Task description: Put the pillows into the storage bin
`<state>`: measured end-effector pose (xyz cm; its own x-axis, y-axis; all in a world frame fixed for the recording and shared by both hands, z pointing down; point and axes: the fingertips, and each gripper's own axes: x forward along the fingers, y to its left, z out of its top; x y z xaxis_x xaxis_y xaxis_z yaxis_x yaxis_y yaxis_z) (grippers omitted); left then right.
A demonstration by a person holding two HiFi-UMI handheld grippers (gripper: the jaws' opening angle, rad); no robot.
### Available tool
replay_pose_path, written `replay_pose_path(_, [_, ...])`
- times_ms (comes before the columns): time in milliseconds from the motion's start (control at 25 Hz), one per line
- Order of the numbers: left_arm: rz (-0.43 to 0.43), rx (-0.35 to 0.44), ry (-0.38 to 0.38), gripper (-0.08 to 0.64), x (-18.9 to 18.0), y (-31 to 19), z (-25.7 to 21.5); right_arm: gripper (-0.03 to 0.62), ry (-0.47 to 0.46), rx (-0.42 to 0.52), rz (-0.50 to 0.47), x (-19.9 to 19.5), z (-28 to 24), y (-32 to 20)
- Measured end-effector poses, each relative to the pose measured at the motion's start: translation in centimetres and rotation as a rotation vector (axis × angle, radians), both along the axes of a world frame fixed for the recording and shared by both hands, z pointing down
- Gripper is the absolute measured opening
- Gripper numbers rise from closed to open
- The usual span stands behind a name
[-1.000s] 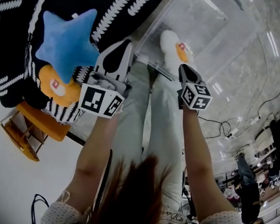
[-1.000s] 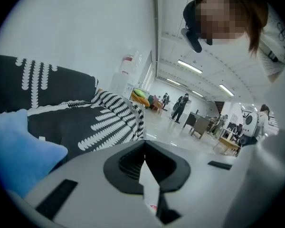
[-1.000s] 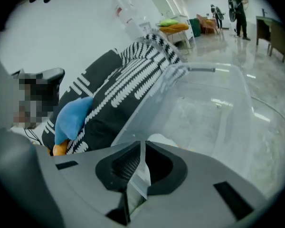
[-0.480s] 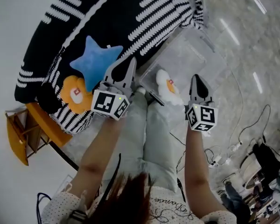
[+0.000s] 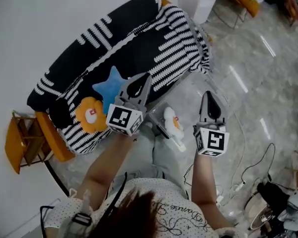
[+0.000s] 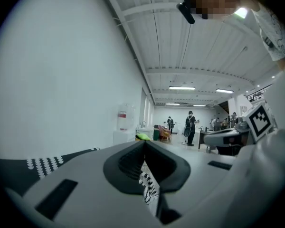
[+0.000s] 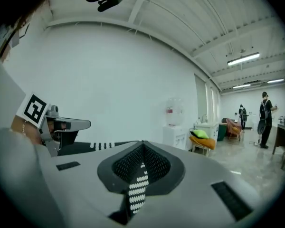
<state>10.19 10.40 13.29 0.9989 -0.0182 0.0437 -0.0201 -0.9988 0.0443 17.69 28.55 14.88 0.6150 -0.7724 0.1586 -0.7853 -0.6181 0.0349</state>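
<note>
Your left gripper [image 5: 141, 81] and right gripper [image 5: 207, 99] are rising well clear of the bin [image 5: 189, 102], and the whole sofa [image 5: 139, 43] is now coming into view. Just beside the sofa front, the bin is holding one white pillow [image 5: 173, 124], its long axis lying roughly square to that front. The star [image 5: 111, 86] and flower [image 5: 89, 115] are still sitting on the sofa seat, so about a third looks done. Both grippers' jaws are pressing fully together, carrying nothing.

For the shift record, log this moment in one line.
left claw shut, empty; right claw shut, empty; white pillow in storage bin; blue star pillow, orange flower pillow on striped sofa
</note>
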Motion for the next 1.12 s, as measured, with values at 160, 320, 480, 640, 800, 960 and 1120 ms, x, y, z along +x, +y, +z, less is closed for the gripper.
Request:
replay_pose_path(160, [-0.015, 0.031, 0.052, 0.003, -1.1, 0.2, -4.0, 0.009, 0.061, 0.078, -0.014, -0.6, -5.6, 0.4])
replay_pose_path(320, [-0.031, 0.06, 0.096, 0.005, -2.0, 0.3, -6.8, 0.009, 0.097, 0.129, -0.03, -0.8, -9.2, 0.7])
replay_pose_path(480, [-0.053, 0.077, 0.126, 0.003, -2.7, 0.1, -8.7, 0.009, 0.129, 0.211, -0.105, -1.9, -12.5, 0.3])
replay_pose_path(640, [-0.1, 0.079, 0.143, 0.003, -4.1, -0.6, -10.0, 0.01, 0.12, 0.255, -0.194, -3.2, -14.3, -1.4])
replay_pose_path(800, [-0.173, 0.114, 0.171, 0.005, -6.7, -1.8, -12.2, 0.011, 0.118, 0.205, -0.305, -4.8, -15.0, -4.4])
replay_pose_path(960, [-0.281, 0.089, 0.15, 0.005, -11.0, -4.4, -12.9, 0.011, 0.121, 0.172, -0.438, -7.8, -15.5, -8.4])
replay_pose_path(1120, [-0.434, 0.113, 0.147, 0.005, -17.4, -7.3, -13.6, 0.011, 0.097, 0.212, -0.588, -11.9, -15.8, -12.7])
